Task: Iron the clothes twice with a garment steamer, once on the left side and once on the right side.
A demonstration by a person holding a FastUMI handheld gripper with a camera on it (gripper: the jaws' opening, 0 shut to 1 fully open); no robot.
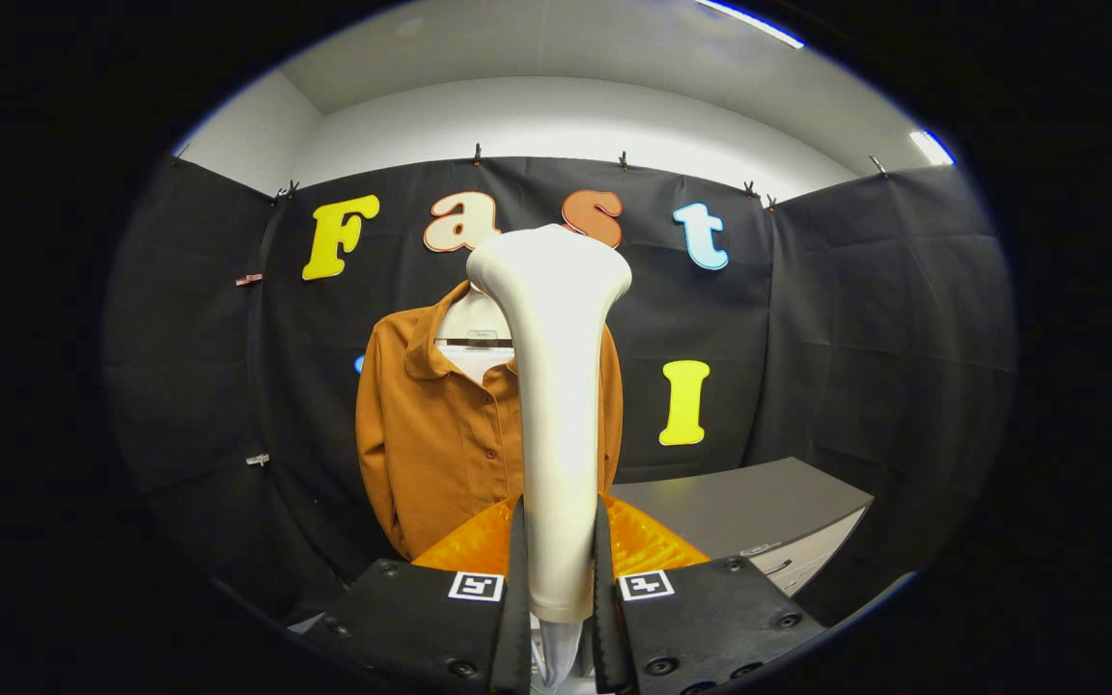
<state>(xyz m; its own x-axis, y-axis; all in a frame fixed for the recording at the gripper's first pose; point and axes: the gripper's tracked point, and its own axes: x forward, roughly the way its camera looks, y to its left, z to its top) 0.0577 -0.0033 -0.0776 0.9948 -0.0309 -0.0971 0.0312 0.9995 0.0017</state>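
A cream-white garment steamer [556,386] stands upright between my fingers, its handle clamped at the bottom and its wide head at the top. My gripper [558,569] is shut on that handle. Beyond it, a rust-brown buttoned shirt [440,434] hangs on a white hanger against the black cloth wall. The steamer covers the shirt's middle and much of its right half; it is held off the shirt, with a gap I cannot size.
A grey counter [749,507] with a drawer front stands to the right of the shirt, below the cloth wall. Black cloth panels close in on the left and right.
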